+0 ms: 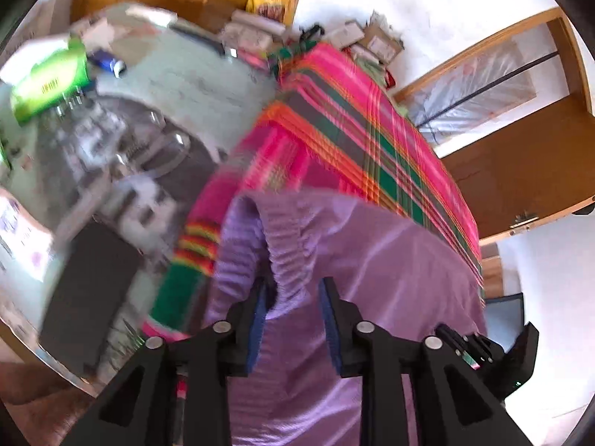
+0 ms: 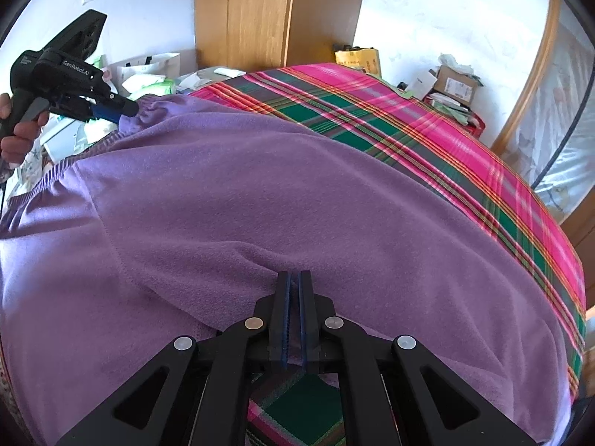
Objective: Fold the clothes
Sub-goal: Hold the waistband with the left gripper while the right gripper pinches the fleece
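Across the plaid bed [image 2: 427,141] my right gripper [image 2: 294,278] pinches limp purple fleece [image 2: 260,193]; left gripper [image 1: 293,297], released, should retake the ribbed waistband [image 1: 293,245].

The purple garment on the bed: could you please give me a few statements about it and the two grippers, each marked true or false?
1. The right gripper is shut on the purple garment. True.
2. The left gripper has its jaws clamped tight on the cloth. False: its jaws stand apart, with the gathered waistband between them and the pads not pressing on it.
3. The garment lies on a plaid bedspread of pink and green. True.
4. The garment is folded into a small neat square. False: it is spread wide over the bed.
5. A wooden wardrobe stands behind the bed. True.
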{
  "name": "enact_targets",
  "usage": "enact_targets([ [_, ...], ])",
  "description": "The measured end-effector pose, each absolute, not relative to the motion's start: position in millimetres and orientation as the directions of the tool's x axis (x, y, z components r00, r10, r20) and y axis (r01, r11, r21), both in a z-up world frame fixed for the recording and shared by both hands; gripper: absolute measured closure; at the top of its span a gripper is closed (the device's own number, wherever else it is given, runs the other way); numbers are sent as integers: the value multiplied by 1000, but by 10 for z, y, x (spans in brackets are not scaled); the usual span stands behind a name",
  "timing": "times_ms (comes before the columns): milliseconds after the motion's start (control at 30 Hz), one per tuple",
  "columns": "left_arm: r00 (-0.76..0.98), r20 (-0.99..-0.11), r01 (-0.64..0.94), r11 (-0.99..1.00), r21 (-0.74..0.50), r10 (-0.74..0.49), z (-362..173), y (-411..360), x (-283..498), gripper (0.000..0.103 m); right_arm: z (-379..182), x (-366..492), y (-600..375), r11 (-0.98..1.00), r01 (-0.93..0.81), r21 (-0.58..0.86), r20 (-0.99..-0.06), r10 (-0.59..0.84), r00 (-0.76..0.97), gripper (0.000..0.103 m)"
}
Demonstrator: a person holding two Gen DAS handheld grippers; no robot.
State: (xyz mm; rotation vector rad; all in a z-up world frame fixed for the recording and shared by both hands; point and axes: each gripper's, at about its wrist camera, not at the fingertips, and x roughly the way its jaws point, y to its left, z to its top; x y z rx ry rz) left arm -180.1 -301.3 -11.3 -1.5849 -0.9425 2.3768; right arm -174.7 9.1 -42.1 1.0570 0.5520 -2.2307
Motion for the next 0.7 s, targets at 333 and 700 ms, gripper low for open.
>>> enact_targets([
  [333,-438,-801,180,-834,-522,408,30,-2929,-1789,98,-411,-1758,83,-732,672,-107,-783,-354,-511,100],
  [700,-579,-738,235,-796,-558,347,362,-3326,-1855,99,-141,-1805,24,-756,636,-156,-705,-365,-607,103],
])
